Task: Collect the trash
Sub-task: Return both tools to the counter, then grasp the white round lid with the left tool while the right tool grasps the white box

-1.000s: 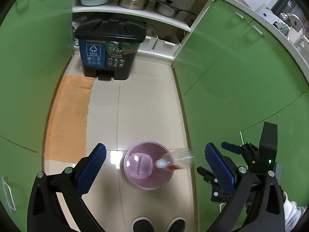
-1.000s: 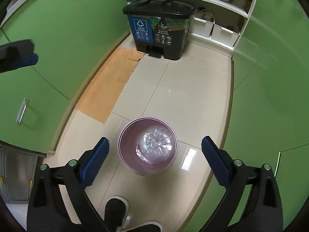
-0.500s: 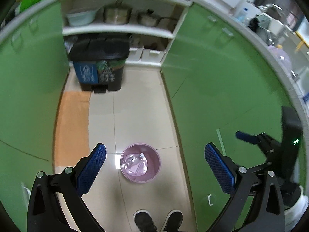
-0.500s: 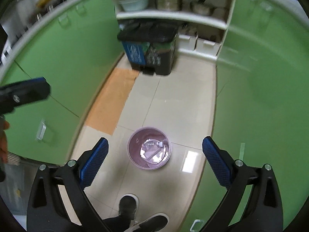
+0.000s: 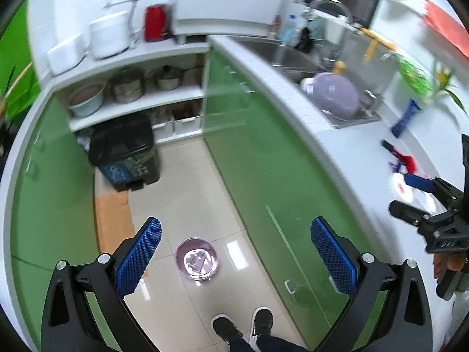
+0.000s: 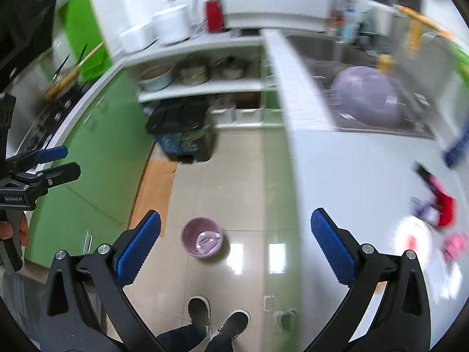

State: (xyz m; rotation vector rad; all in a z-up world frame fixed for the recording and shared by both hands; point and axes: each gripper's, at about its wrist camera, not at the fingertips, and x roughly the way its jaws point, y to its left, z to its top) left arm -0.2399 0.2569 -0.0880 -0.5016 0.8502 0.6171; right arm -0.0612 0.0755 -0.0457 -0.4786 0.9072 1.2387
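Observation:
A small pink waste bin (image 5: 198,258) stands on the tiled floor far below, with a clear plastic bottle (image 5: 197,262) lying inside it; it also shows in the right wrist view (image 6: 202,240). My left gripper (image 5: 236,256) is open and empty, high above the bin. My right gripper (image 6: 234,248) is open and empty, at about counter height. On the white counter (image 6: 363,187) lie a red wrapper (image 6: 444,202), a white round piece (image 6: 413,237) and a pink scrap (image 6: 455,242).
Green cabinets line both sides of the narrow floor. A black pedal bin (image 5: 124,152) stands at the far end under shelves with pots. A sink with a lilac basin (image 5: 334,95) sits on the counter. My shoes (image 5: 243,324) are below. An orange mat (image 5: 112,224) lies left.
Both grippers have risen from just above the pink bin to counter height. The bottle has dropped into the bin. The counter and sink have come into view.

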